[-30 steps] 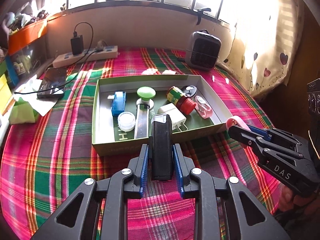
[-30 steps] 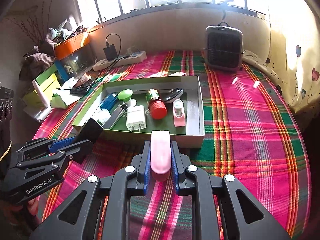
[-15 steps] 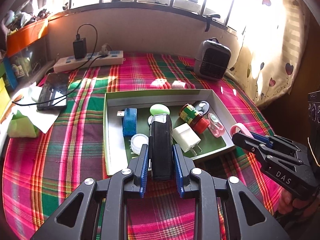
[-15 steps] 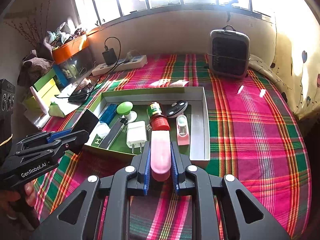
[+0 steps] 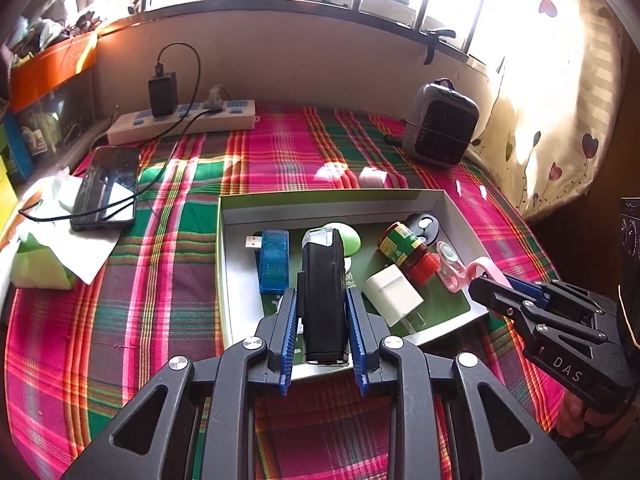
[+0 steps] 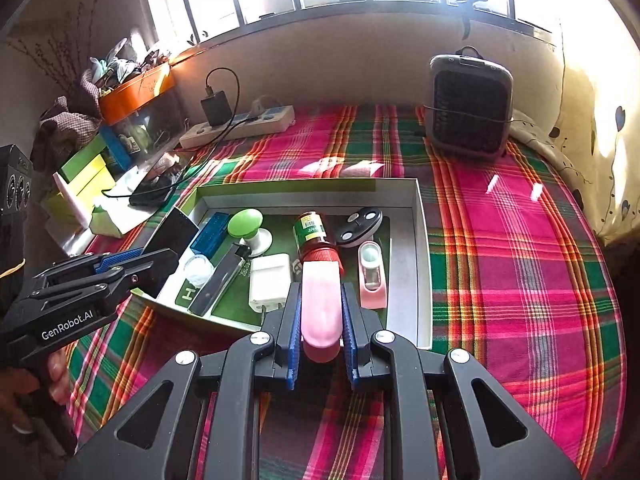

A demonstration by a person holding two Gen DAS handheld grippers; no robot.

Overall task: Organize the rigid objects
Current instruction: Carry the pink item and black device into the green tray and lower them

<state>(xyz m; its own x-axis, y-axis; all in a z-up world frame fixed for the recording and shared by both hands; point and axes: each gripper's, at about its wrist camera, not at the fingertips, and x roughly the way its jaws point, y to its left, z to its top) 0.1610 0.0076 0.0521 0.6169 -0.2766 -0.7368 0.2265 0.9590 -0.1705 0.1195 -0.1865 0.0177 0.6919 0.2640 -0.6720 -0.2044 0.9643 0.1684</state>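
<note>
My left gripper [image 5: 322, 304] is shut on a black rectangular case with a clear tip [image 5: 323, 292], held over the open green box [image 5: 332, 202]. My right gripper [image 6: 321, 300] is shut on a pink oblong object [image 6: 321, 304], held over the box's near edge [image 6: 420, 264]. The box holds a blue USB stick [image 5: 274, 262], a green-topped knob [image 6: 245, 222], a white charger [image 6: 269, 282], a red-capped bottle [image 6: 312, 236], a black key fob [image 6: 362, 220], a pink clear-windowed item [image 6: 372, 276], a dark bar [image 6: 220, 282] and a small clear pot [image 6: 198, 270]. The left gripper also shows at left in the right wrist view [image 6: 152, 264].
The box lies on a plaid cloth [image 6: 520, 260]. A small heater [image 6: 470, 120] stands at the back right. A power strip with a black charger [image 5: 184, 122], a phone [image 5: 108, 184] on tissue paper, and stacked boxes [image 6: 84, 176] lie to the left.
Both grippers have moved forward and higher over the box, each keeping its object. The box now sits closer and lower in both views.
</note>
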